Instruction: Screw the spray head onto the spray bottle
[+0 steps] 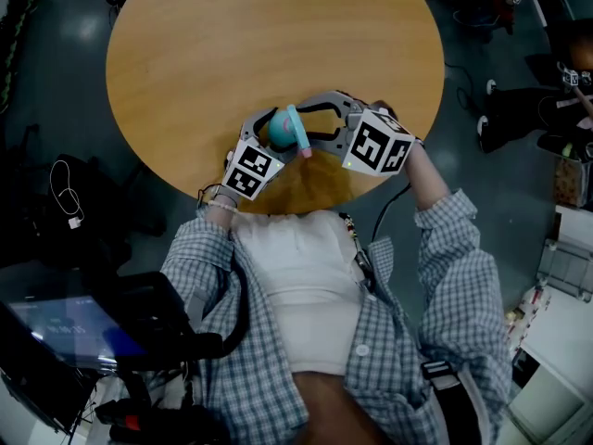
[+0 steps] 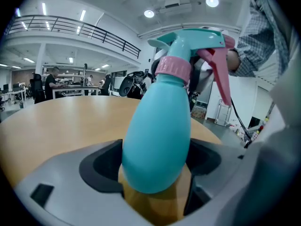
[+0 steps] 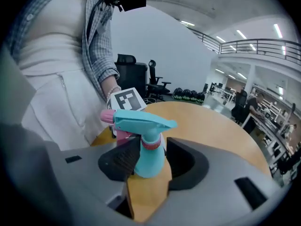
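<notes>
left gripper (image 2: 155, 168) was clamped on the spray bottle (image 2: 157, 135) so it couldn't spin, right gripper (image 3: 148, 161) jaws sat apart around the spray head (image 3: 141, 119) collar above it, ready to twist

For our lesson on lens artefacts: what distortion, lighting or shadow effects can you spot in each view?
Head view: dim overall, and the person's shadow darkens the near edge of the table. Left gripper view: the fisheye lens curves the balcony railing, the ceiling lamps glare and the corners go black. Right gripper view: the same bending and dark corners, though the spray bottle stays sharp.
</notes>
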Tool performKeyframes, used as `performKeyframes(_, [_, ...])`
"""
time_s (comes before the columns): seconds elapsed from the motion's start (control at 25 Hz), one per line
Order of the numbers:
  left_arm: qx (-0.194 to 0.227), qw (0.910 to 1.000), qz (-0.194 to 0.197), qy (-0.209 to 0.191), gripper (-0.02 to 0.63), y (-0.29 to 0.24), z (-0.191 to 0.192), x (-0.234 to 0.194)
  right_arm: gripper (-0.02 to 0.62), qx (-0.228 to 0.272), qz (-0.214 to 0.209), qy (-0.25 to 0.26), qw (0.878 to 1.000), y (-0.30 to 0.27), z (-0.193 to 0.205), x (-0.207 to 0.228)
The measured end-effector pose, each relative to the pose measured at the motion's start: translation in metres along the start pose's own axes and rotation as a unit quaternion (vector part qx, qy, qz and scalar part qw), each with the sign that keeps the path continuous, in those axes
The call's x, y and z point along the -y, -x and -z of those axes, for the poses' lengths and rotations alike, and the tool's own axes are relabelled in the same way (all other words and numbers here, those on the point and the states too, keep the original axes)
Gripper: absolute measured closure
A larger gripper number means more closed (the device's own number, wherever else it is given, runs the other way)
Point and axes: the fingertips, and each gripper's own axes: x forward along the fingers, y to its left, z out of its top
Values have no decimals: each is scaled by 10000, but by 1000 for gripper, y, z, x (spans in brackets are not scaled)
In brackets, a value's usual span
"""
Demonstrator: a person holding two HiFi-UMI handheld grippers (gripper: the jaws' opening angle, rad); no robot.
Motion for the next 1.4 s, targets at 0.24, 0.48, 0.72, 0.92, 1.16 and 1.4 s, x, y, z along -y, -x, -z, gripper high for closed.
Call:
performKeyframes(0.24, [12,10000,16,4,198,0,-1,0,469,106,-180,6,9998,-6,-4,-4])
performKeyframes(0.48, [47,10000,-46,8,198,3,-2,1,471,327,1305,-1527,9791,-5,-7,-3])
performKeyframes(0.72, [66,9997,-210,56,198,2,-2,0,471,200,2848,-3326,8988,-4,-2,2])
performKeyframes(0.92, [65,9996,-254,56,198,4,-2,-2,469,25,3179,-3243,8909,-7,-3,2])
performKeyframes(1.16, [58,9997,-235,40,198,6,-2,-2,428,189,2743,-3220,9059,-15,-2,-6])
performKeyframes(1.4, [-75,9999,-113,-38,196,8,7,1,337,310,2531,-3631,8962,-22,15,-12])
